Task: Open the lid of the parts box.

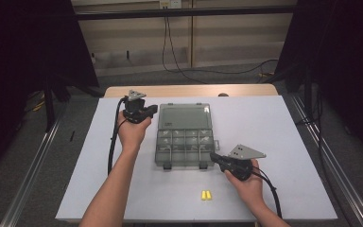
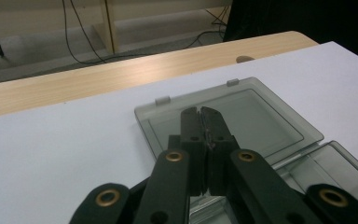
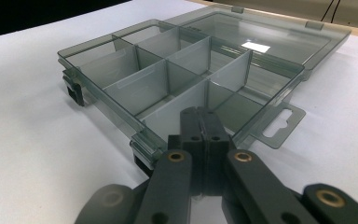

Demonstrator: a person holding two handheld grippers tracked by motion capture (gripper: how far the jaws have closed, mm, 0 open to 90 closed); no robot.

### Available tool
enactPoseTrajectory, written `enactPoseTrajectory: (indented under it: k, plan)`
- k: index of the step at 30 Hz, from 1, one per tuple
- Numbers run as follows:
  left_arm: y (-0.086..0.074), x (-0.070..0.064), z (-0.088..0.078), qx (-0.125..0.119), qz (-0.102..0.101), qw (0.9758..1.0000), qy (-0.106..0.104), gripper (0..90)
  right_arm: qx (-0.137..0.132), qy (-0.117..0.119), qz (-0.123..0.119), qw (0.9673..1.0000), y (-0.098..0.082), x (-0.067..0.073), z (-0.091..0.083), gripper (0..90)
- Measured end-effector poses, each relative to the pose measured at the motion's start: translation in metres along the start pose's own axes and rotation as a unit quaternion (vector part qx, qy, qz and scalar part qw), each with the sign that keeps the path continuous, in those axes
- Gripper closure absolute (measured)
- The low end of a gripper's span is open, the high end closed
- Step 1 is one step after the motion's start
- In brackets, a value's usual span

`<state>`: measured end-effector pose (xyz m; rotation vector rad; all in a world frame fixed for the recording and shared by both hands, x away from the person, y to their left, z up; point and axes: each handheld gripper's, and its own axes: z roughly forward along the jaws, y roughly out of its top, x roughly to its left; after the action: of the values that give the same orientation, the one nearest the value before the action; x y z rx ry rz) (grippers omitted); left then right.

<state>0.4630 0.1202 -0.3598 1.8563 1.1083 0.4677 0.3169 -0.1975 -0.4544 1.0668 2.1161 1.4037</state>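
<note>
Centrally on the white table [image 1: 274, 123] lay a smoky clear plastic compartment box [image 1: 184, 147], its lid [image 1: 183, 116] swung fully open and lying flat beyond the divided tray. Just beside the box's far left corner, the left gripper [image 1: 149, 111] was held with its jaws closed together, gripping nothing, tips over the lid's edge. At the box's near right corner, the right gripper [image 1: 213, 156] sat with jaws likewise shut and empty. Nearer the person than the box lay two small yellow pieces [image 1: 206, 195].
</note>
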Motion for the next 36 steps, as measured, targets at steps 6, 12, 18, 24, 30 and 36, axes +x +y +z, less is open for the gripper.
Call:
enactPoseTrajectory:
  k: [6, 12, 18, 24, 30, 36]
  plan:
    - [-0.003, -0.002, -0.004, -0.003, 0.001, 0.9999, -0.013, 84.1, 0.000, -0.002, 0.002, 1.0000, 0.000, -0.001, -0.001, 89.8]
    - [-0.012, -0.006, -0.009, -0.009, 0.003, 0.9993, -0.036, 77.6, -0.004, -0.002, 0.006, 1.0000, 0.000, -0.001, -0.001, 86.1]
    - [-0.024, -0.010, -0.014, -0.012, 0.005, 0.9985, -0.053, 68.1, -0.006, -0.005, 0.010, 0.9999, 0.001, -0.001, -0.002, 80.7]
    - [-0.031, -0.020, -0.021, -0.010, 0.028, 0.9974, -0.065, 57.0, -0.009, -0.011, 0.015, 0.9998, 0.001, -0.003, -0.004, 73.9]
    - [-0.040, -0.028, -0.026, -0.013, 0.034, 0.9959, -0.083, 48.5, -0.013, -0.008, 0.015, 0.9998, 0.002, -0.002, -0.004, 65.9]
    - [-0.050, -0.035, -0.031, -0.014, 0.040, 0.9946, -0.095, 40.3, -0.024, -0.011, 0.021, 0.9994, 0.004, -0.005, -0.008, 58.1]
